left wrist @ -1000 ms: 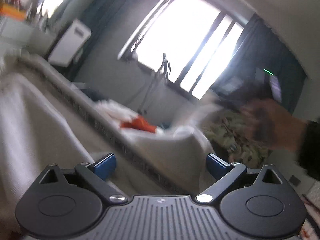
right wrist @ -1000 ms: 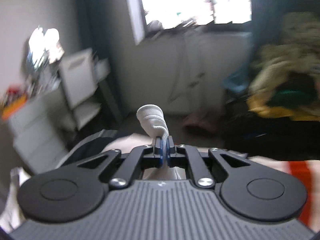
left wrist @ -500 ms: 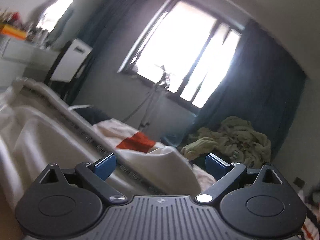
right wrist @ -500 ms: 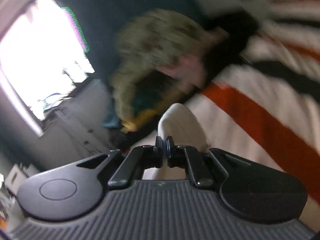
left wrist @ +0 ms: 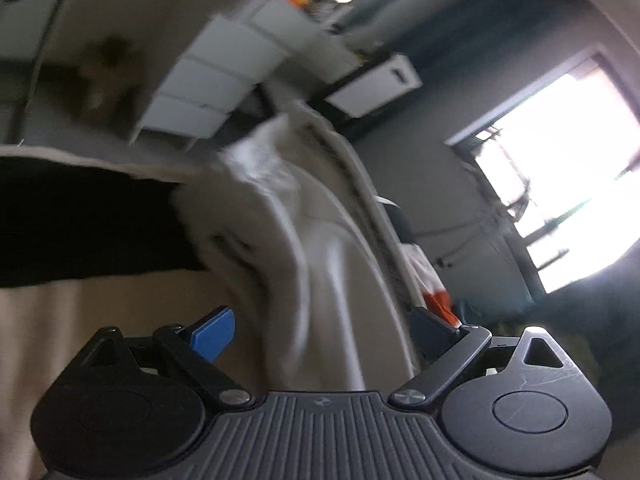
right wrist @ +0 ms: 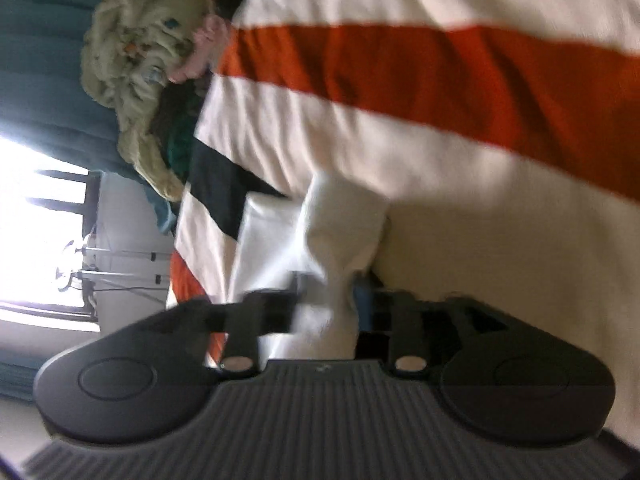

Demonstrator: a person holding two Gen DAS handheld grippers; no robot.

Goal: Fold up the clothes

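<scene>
No legible text, label, brand, number or sign in either view. Both frames are motion-blurred. A small embossed mark sits at the top centre of the ribbed housing of the left gripper (left wrist: 322, 336), lower middle of the frame, and a matching one on the right gripper (right wrist: 325, 300); neither resolves into readable characters.
</scene>
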